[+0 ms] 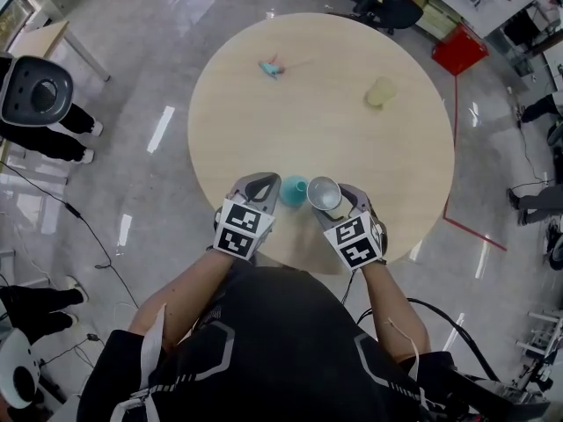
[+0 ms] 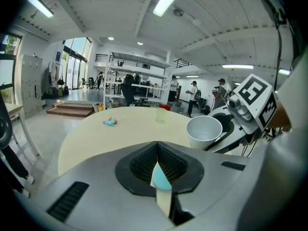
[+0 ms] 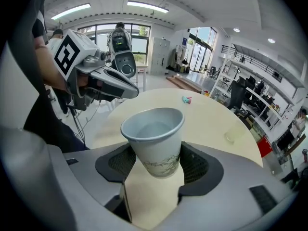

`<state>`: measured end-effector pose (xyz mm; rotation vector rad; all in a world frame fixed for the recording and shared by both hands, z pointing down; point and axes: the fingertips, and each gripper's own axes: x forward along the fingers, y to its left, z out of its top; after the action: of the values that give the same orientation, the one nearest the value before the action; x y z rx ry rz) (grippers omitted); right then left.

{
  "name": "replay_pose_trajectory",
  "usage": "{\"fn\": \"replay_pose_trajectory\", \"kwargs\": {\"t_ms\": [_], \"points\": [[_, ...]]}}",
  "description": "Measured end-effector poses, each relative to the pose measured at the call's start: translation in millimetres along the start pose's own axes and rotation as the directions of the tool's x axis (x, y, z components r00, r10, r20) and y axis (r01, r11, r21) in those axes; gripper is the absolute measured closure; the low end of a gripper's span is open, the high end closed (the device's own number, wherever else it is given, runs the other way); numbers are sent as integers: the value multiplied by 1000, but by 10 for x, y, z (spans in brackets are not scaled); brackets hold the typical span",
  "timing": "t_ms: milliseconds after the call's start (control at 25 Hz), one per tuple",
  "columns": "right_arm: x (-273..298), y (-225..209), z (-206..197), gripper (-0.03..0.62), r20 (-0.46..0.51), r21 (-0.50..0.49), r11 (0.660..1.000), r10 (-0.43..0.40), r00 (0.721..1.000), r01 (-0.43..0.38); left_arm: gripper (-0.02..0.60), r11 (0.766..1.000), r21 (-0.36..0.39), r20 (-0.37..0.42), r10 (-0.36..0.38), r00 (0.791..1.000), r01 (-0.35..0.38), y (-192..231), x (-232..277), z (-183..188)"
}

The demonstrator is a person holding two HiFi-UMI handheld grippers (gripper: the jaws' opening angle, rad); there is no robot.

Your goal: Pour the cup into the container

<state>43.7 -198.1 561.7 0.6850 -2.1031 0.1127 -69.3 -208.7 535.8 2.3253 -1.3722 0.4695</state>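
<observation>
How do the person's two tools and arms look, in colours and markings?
Both the left tool and the right tool have smooth grey shells with black ribbed pads. Each carries a cube of black-and-white square markers. The person wears a black top with pale grey lines; a thin cable seems to run along the right forearm.

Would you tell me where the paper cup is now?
Head view: the paper cup is in the right gripper at the near edge of the table, beside the teal container.

Open-plan robotics lab: shelving racks point(image 2: 139, 83), office chairs point(image 1: 387, 3), polished floor point(image 1: 132, 104).
</observation>
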Motion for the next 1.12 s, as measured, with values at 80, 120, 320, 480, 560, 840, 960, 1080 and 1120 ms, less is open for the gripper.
{"fn": "replay_pose_trajectory", "kwargs": {"t_ms": [80,120,320,480,560,840,960,1080,1120], "points": [[21,-5,-14,306,-22,-13,1000,3,1000,-3,580,1000,3,-3,-6,1000,6,-8,21,-2],[34,-7,-23,306,-33,-20,1000,5,999,-6,580,1000,5,-4,-9,1000,9,-10,33,-4],[74,1,-42,306,-74,-52,999,12,997,-16,580,1000,5,-4,-16,1000,16,4,65,-15],[75,-5,-49,306,-101,-64,998,21,995,-27,580,1000,5,-8,-18,1000,19,2,84,-31],[74,-7,-68,307,-122,-79,996,17,992,-27,580,1000,4,-11,-22,1000,22,-9,87,-50],[96,-29,-117,307,-180,-110,993,23,983,-43,580,999,0,-11,-36,999,36,-21,120,-55],[98,-36,-117,307,-195,-117,992,23,981,-47,580,999,-4,-9,-37,999,37,-15,128,-60],[90,-22,-115,307,-213,-130,990,26,977,-55,580,999,-10,-10,-38,999,38,-6,127,-72],[89,-17,-117,307,-219,-135,989,29,975,-59,580,999,-14,-10,-37,999,37,-2,128,-74]]}}
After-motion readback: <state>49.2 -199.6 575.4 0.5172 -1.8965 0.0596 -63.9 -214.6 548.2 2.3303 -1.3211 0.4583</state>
